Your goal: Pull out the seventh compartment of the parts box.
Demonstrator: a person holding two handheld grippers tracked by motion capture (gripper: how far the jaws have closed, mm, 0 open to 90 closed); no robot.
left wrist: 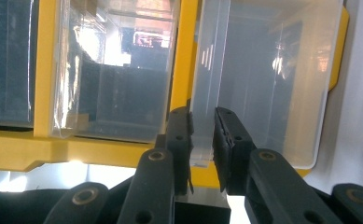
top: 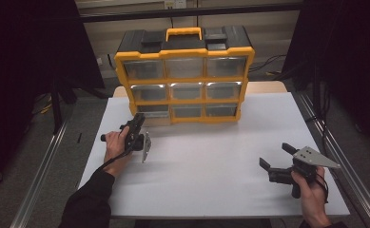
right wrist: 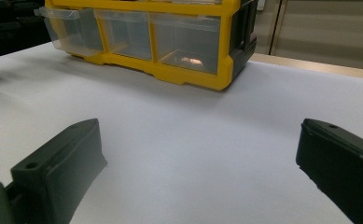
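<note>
Two grippers at a yellow drawer cabinet [top: 184,76]: left gripper [left wrist: 202,135] clamps the bottom-left clear drawer's handle lip [left wrist: 207,93]; right gripper [top: 274,160] rests wide apart.

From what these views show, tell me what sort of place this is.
Probably a lab or workshop recording station: a white table ringed by dark curtains and metal rails, with a yellow drawer organizer and handheld grippers, left gripper clamped on a clear drawer's handle.

Drawer [left wrist: 207,93] contents unreadable behind glare; organizer [left wrist: 184,56] cut by frame edges; bottom-left drawer front hidden behind left tongs [top: 137,124].
</note>
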